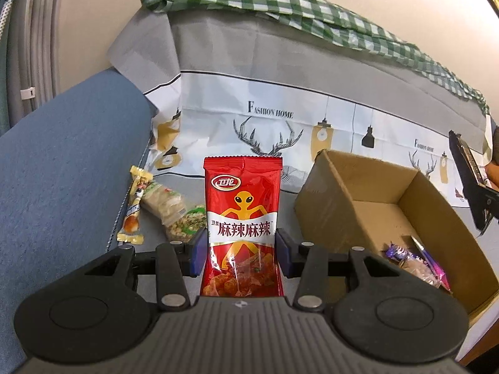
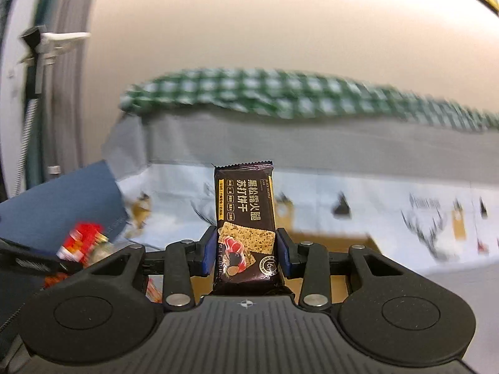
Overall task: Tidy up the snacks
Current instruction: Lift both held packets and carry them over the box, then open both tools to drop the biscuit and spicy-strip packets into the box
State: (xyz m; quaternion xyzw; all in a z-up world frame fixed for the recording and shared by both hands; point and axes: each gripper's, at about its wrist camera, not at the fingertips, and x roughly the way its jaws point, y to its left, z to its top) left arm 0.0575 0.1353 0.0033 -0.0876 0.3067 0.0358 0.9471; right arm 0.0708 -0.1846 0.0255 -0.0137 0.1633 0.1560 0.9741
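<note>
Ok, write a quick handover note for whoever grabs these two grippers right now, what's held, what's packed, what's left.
Left gripper: shut on the red spicy snack packet, held upright.
Right gripper: shut on the dark soda cracker packet, upright; that view is blurred.
Cardboard box: sits to the right, with a few purple-wrapped snacks already inside.
Left to do: box both held packets, then the yellow candy and two clear cracker packs lying on the cloth.

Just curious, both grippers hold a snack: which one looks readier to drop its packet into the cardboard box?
Probably the left gripper: its red packet sits right beside the open cardboard box. The right view is motion-blurred.
</note>
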